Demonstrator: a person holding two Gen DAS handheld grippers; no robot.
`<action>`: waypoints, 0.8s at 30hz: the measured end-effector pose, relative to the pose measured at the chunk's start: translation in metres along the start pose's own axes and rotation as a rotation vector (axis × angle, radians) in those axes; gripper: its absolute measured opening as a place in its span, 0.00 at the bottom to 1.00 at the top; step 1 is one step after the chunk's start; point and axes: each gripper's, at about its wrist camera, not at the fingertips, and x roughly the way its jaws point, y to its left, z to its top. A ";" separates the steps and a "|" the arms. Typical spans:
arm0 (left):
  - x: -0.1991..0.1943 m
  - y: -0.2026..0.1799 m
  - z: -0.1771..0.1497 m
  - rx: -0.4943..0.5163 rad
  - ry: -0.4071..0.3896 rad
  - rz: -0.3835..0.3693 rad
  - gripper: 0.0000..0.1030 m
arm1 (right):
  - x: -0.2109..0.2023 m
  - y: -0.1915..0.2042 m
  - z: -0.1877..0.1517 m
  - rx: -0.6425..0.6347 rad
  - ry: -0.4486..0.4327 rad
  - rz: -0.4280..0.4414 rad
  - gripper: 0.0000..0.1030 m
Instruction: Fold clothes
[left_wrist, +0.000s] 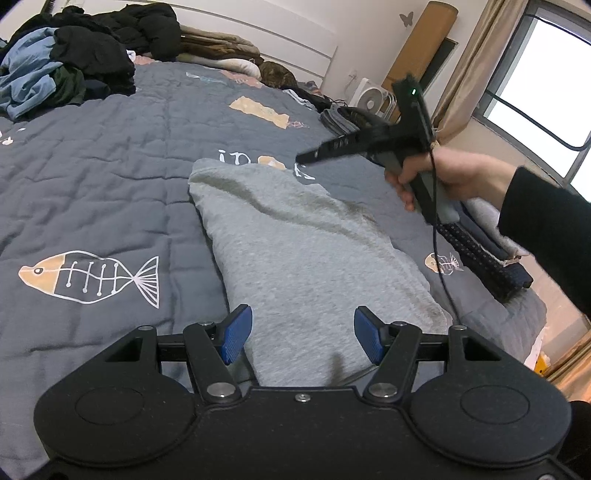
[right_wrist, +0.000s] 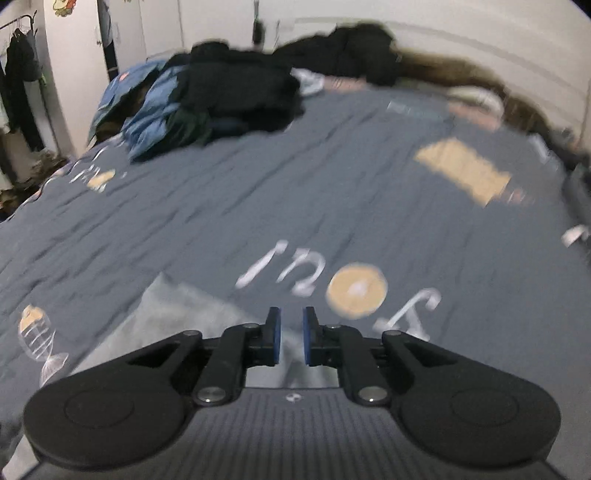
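1. Judged from the layout, the fold looks finished, so the grey garment (left_wrist: 306, 258) wants lifting onto the folded stack (left_wrist: 487, 254) at the bed's right edge; grip both near corners evenly so the layers stay together.
2. The left gripper (left_wrist: 303, 338) hovers with jaws wide over the near hem, empty.
3. The right gripper (right_wrist: 291, 339) is narrowed to a slit, holding nothing (its view is blurred).
4. The garment lies on the fish-print quilt (left_wrist: 110, 192), a thick, soft grey rectangle with a shallow diagonal crease.

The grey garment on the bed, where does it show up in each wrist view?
Left wrist: grey garment fills the centre, running up from the left gripper.
Right wrist: only a blurred corner, lower left of the right gripper.
Shared landmark: white lettering on the quilt.
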 end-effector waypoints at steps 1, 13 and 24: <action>0.000 0.000 0.000 -0.001 0.000 0.000 0.59 | 0.003 -0.003 -0.005 0.030 0.013 0.004 0.13; -0.002 0.003 0.002 -0.021 -0.008 -0.002 0.59 | 0.031 0.001 -0.028 0.134 0.107 0.058 0.08; -0.005 0.007 0.004 -0.055 -0.026 -0.017 0.59 | -0.005 0.004 -0.004 -0.033 -0.040 -0.042 0.02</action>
